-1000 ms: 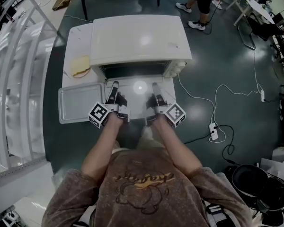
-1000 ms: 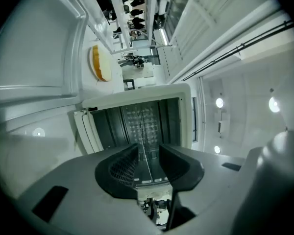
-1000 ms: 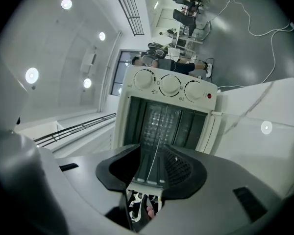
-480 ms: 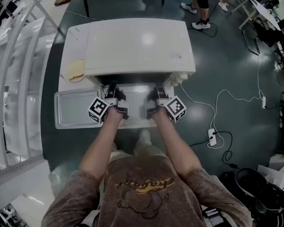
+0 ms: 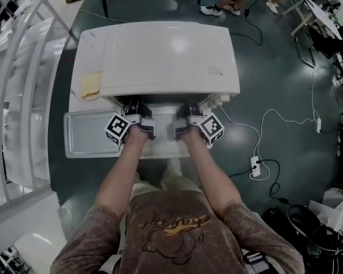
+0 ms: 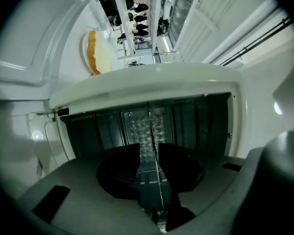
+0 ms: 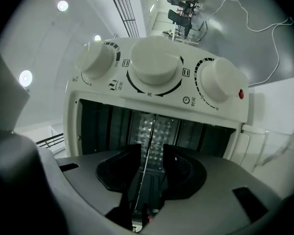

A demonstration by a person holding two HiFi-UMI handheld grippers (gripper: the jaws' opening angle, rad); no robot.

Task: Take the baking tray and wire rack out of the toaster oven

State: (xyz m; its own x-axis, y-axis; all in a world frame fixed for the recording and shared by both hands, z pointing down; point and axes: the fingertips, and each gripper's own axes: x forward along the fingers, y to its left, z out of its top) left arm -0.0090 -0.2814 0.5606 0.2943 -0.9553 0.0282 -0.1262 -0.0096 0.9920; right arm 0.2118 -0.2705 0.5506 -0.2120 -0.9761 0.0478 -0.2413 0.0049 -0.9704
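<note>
Pushed up-frame into the oven (image 5: 168, 56), my left gripper (image 6: 149, 155) and right gripper (image 7: 152, 158) straddle the rack (image 6: 148, 121), jaws wide, unclamped; uneven pulls could jam it.

Head view: the toaster oven (image 5: 168, 56) top overhangs my jaw tips; the cavity is fully hidden from here.
Baking tray (image 5: 83, 136): right end covered by my left forearm and marker cube.
Yellow item (image 5: 91, 84) beside the oven: right side runs behind the oven's edge, cannot identify.
Person (image 5: 216, 8) at the top edge: cut off, only shoes and lower legs show.
Wire rack (image 6: 151, 126): edge-on, a thin line between the open jaws of my left gripper (image 6: 148, 148); contact with a pad not resolvable.
Dial (image 7: 154, 62) markings: too small to read
</note>
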